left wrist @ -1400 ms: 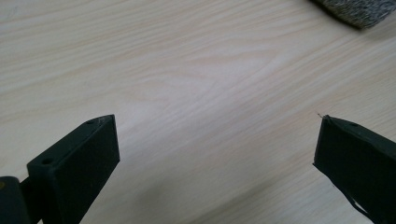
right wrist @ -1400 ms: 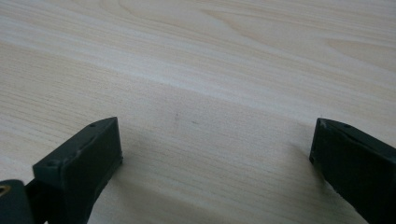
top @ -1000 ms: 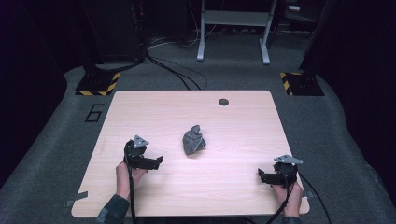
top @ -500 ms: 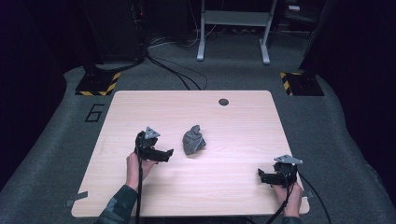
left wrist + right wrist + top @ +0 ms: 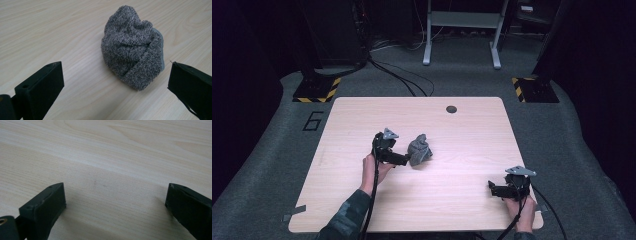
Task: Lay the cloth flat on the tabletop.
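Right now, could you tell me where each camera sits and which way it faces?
High view: fixed above the person's side, looking forward and down on the table; forearms, left gripper and right gripper show.
Left gripper view: looks along its open jaws at the grey cloth.
Right gripper view: looks along its open jaws at bare wood.
The high view and the left gripper view share the cloth.

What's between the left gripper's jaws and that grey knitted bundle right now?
Nothing but bare tabletop. In the left gripper view, the left gripper has its jaws wide open, with the grey knitted bundle just ahead of them and untouched.
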A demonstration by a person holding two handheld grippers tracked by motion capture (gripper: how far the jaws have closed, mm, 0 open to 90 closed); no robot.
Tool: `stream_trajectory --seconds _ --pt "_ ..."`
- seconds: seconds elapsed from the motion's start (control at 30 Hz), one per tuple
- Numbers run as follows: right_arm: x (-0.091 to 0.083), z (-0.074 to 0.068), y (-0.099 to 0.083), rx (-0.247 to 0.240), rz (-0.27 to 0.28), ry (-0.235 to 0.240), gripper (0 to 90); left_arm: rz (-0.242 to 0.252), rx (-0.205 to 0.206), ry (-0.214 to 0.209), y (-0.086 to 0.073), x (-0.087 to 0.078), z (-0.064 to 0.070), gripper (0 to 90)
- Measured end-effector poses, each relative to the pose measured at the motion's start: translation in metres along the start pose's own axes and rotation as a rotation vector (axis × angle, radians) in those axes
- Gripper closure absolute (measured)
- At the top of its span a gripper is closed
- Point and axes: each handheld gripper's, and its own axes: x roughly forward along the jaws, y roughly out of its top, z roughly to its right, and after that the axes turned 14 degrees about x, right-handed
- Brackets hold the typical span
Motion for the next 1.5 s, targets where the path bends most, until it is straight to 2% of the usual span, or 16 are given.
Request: stream_trajectory --seconds 0.03,0.07,0.13,0.17,0.23,0.3,0.43,0.73,0.9,1.0,1.3,1.4,1.5 --pt "0.000 0.000 0.000 0.000 0.000 0.000 2.5 0.009 -0.004 0.001 0.003 0.003 0.001 0.1" --pt "0.000 0.000 0.000 0.000 0.000 0.000 2.5 0.000 0.009 -0.004 0.004 0.004 0.001 0.1" --pt "0.000 0.000 0.000 0.000 0.000 0.000 2.5 0.008 -0.002 -0.006 0.008 0.010 0.003 0.1" --pt "0.000 0.000 0.000 0.000 0.000 0.000 2.5 0.004 0.006 -0.005 0.010 0.012 0.003 0.2" --pt "0.000 0.000 0.000 -0.001 0.000 0.000 2.6 0.004 -0.003 -0.021 0.013 0.017 0.004 0.4" --pt "0.000 0.000 0.000 0.000 0.000 0.001 2.6 -0.001 0.009 -0.021 0.016 0.023 0.005 1.0" --pt "0.000 0.000 0.000 -0.001 0.000 0.001 2.6 -0.021 0.013 -0.033 0.018 0.035 0.008 1.9" --pt "0.000 0.000 0.000 0.003 -0.002 0.000 2.7 -0.052 -0.010 -0.042 0.021 0.058 0.012 1.0" --pt "0.000 0.000 0.000 0.004 -0.002 0.001 2.8 -0.056 -0.005 -0.053 0.021 0.064 0.014 13.8" --pt "0.000 0.000 0.000 0.003 -0.001 0.001 2.9 -0.057 0.001 -0.056 0.021 0.066 0.015 17.1" --pt "0.000 0.000 0.000 0.000 -0.001 0.002 3.1 -0.055 0.006 -0.049 0.017 0.072 0.017 36.9" --pt "0.000 0.000 0.000 -0.002 0.000 0.002 3.1 -0.061 0.032 -0.037 0.016 0.072 0.019 44.6" --pt "0.000 0.000 0.000 -0.002 0.000 0.002 3.1 -0.051 0.041 -0.032 0.016 0.072 0.020 51.7"
